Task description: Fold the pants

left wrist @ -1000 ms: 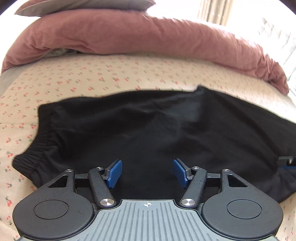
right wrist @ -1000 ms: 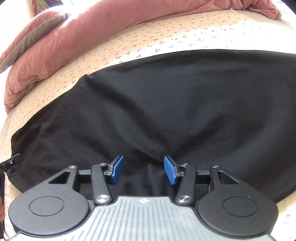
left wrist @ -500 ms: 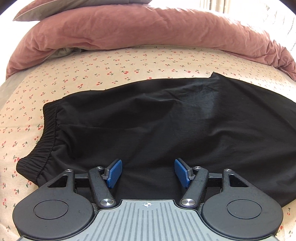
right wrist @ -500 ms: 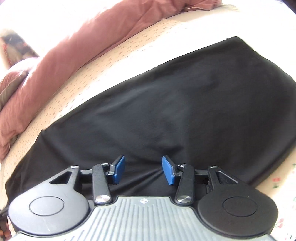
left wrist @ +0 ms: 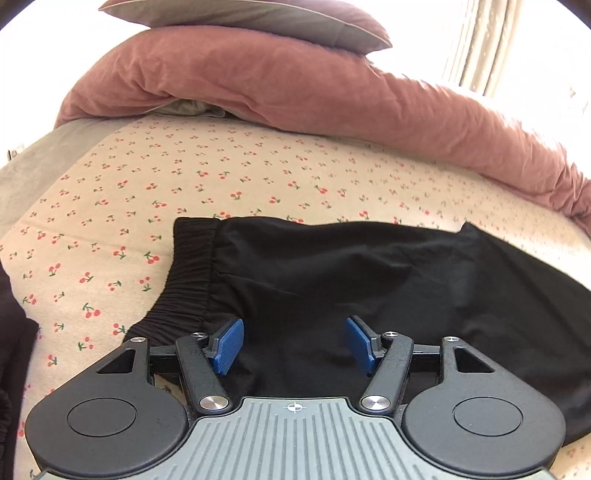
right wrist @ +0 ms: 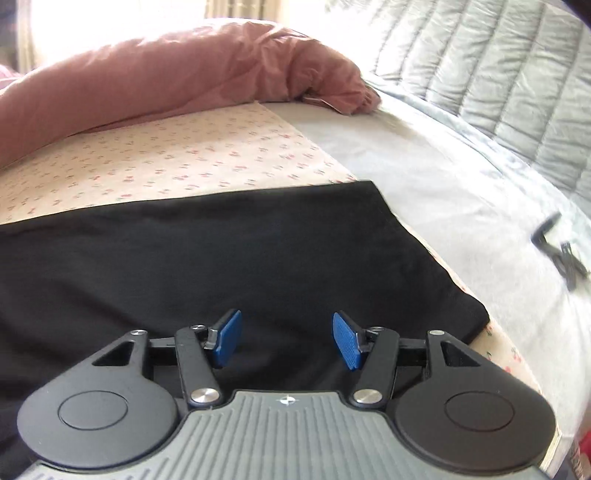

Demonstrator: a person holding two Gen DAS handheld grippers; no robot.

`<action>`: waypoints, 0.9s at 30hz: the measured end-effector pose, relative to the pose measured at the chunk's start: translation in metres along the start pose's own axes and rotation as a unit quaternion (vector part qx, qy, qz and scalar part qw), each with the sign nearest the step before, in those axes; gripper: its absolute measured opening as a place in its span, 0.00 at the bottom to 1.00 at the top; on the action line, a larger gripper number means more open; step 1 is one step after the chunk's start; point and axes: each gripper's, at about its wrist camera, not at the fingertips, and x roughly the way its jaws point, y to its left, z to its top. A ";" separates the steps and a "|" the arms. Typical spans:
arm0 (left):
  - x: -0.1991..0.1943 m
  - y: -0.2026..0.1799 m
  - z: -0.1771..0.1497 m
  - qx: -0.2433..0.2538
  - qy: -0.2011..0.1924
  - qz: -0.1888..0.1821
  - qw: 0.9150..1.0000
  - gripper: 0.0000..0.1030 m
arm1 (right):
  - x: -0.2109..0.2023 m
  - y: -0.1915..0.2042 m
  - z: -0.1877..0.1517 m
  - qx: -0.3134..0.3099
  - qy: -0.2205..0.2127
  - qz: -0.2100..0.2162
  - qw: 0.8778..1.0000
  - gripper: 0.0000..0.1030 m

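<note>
Black, soft-knit pants (left wrist: pixel 369 288) lie flat on a cream bedsheet printed with small red cherries (left wrist: pixel 155 192), their long axis running left to right across the bed. One gathered elastic waistband (left wrist: pixel 192 273) marks the left end in the left wrist view; one straight hem edge (right wrist: pixel 428 251) marks the right end in the right wrist view, where it reaches onto a pale grey sheet (right wrist: pixel 424 173). The two legs appear to lie one on top of the other, as only a single leg width shows.

Over the waist end, the left gripper (left wrist: pixel 294 345) hovers with its two blue-padded fingers (left wrist: pixel 226 345) spread wide, grasping nothing; whether they touch the cloth cannot be told. Near the hem end, the right gripper (right wrist: pixel 285 339) is likewise spread apart and empty over the fabric, its two blue pads (right wrist: pixel 345 339) well separated.

Beyond the pants, one long dusty-pink rolled duvet (left wrist: pixel 295 92) runs along the far side of the bed. One grey pillow (left wrist: pixel 251 18) rests on top of it at the left. A quilted grey-green blanket (right wrist: pixel 498 74) covers the far right, and a small black cable (right wrist: pixel 557 251) lies on the pale sheet near it.
</note>
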 end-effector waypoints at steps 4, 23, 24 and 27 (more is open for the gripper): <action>-0.014 0.021 0.001 -0.076 0.029 -0.025 0.996 0.59 | -0.059 0.083 -0.011 -0.152 -0.041 0.140 0.978 0.56; -0.023 0.037 -0.042 -0.139 0.071 -0.036 0.987 0.26 | -0.127 0.286 -0.081 -0.396 -0.041 0.348 0.849 0.16; -0.019 0.036 -0.039 -0.132 0.068 -0.028 0.989 0.23 | -0.126 0.290 -0.082 -0.397 -0.041 0.344 0.850 0.13; -0.013 0.036 -0.036 -0.123 0.054 -0.014 0.991 0.06 | -0.117 0.304 -0.084 -0.390 -0.043 0.328 0.859 0.06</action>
